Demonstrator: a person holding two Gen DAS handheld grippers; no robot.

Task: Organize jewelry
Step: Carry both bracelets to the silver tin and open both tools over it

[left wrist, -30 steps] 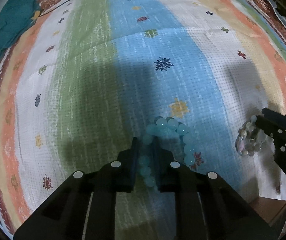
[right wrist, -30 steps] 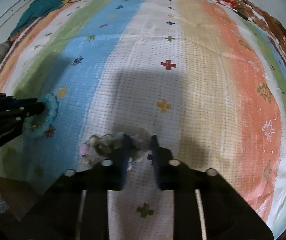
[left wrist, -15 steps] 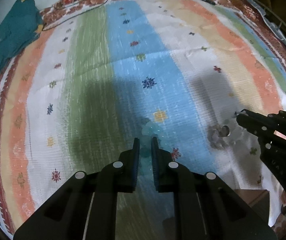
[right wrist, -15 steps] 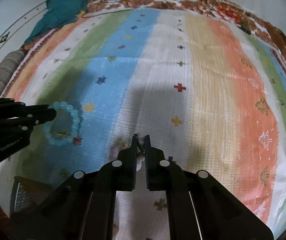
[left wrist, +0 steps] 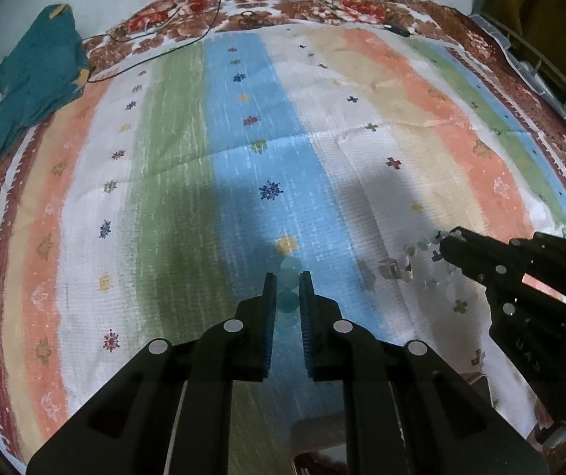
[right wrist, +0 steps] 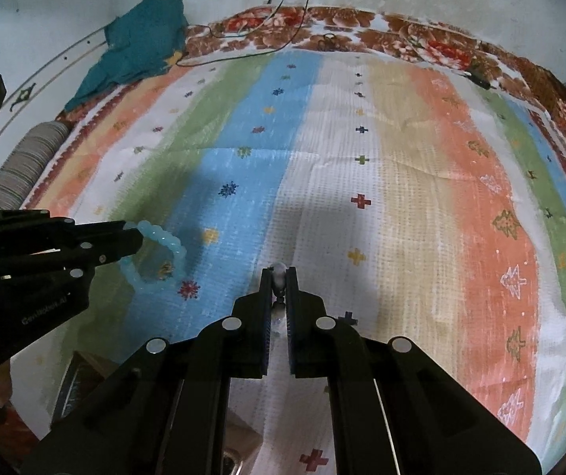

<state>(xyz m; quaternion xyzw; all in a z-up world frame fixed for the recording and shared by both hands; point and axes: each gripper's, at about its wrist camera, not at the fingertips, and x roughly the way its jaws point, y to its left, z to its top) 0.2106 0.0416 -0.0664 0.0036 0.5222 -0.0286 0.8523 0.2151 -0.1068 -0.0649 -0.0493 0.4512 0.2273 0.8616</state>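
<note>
**A:** Where's the blue bead bracelet (right wrist: 160, 255)?

**B:** Clamped in the left gripper (left wrist: 287, 283). From that gripper's own camera the beads run in a line straight down the gap between the jaws; from the other side the rest of the loop hangs off the jaw tips, over the blue stripe of the striped bedspread (left wrist: 362, 138).

**A:** And the other piece?

**B:** The pale mixed-bead bracelet (left wrist: 405, 263) is pinched in the right gripper (right wrist: 279, 273). One whitish bead sits right at the jaw tips, and the strand trails from them toward the left gripper.

**A:** So both jaws are clenched on something.

**B:** Yes, one bracelet each, and both seem lifted off the bed, though I can't be sure the trailing ends are clear.

**A:** What does the next move hinge on?

**B:** My guess: a wooden box (right wrist: 85, 380) shows below and behind the jaws, between the two grippers. The left looks nearer to it. Each loop dangles forward of its jaws, so it would have to be drawn back.
</note>
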